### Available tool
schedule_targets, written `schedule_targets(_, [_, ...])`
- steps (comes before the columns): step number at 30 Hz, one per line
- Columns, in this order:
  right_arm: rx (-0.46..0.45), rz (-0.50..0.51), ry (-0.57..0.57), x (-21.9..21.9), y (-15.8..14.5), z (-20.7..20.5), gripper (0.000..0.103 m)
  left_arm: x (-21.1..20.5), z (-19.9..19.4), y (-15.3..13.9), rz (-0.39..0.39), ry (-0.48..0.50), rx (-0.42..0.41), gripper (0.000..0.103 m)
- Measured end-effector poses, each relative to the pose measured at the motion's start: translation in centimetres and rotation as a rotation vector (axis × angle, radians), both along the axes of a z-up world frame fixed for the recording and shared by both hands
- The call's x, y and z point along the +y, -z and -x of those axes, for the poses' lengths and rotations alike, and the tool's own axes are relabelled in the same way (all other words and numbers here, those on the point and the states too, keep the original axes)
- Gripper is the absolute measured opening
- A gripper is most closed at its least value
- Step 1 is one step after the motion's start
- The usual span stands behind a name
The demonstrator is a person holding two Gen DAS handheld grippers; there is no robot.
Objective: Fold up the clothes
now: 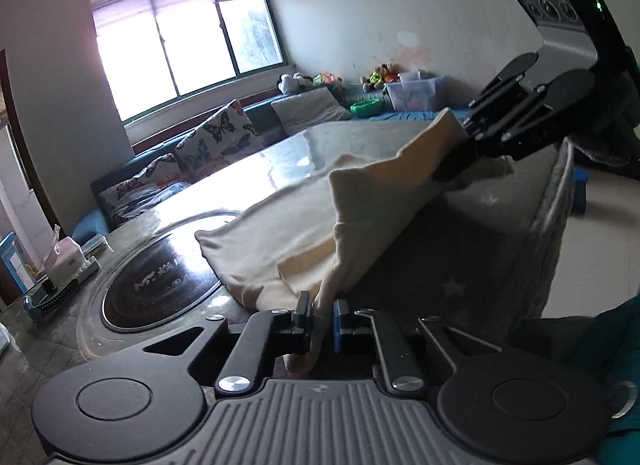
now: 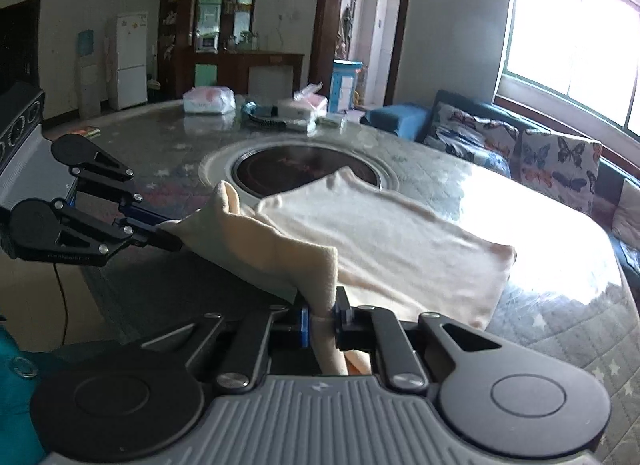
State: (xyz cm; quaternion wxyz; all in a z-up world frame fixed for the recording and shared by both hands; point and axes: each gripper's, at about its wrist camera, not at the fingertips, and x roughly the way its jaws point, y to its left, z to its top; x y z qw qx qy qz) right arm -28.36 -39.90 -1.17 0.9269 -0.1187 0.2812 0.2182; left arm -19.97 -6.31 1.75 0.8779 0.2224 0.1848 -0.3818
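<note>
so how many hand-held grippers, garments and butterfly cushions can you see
hand-held grippers: 2, left and right, each shut on the cream garment
cream garment: 1
butterfly cushions: 2
total: 5

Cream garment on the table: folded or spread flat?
Partly folded: the cream garment has its near edge lifted by both hand-held grippers, the far part flat on the table.

Left claw point(image 1: 322, 323) and right claw point(image 2: 322, 321) are both clamped on cream cloth point(image 2: 380, 241), raised above the worktop's point(image 2: 560, 305) near edge.
</note>
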Motion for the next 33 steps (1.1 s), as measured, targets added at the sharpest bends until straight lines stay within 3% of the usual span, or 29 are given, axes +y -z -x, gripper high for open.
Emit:
schedule_targets(9, [0.090,-0.011,-0.106,0.6,-2.3,4.9,0.010,2.2,4.0,-2.4,0.023,0.033,0.077,0.011])
schedule_targets(15, [0.082,-0.014,-0.085,0.2,-2.9,4.0,0.010,1.2,1.5,-3.2,0.059,-0.005,0.073,0.011])
schedule_targets(25, [0.066,0.004,-0.059,-1.6,-5.0,-3.7,0.009,-2.8,-8.5,-5.1,0.085,-0.098,0.061,0.011])
schedule_targets(29, [0.089,0.015,-0.016,-2.4,-4.4,-9.2,0.010,-5.4,-13.4,-3.3,0.053,-0.160,0.104,0.011])
schedule_targets(33, [0.108,0.030,0.072,-2.4,-1.4,-13.7,0.010,-7.5,-17.6,-0.5,0.021,-0.235,0.163,0.011])
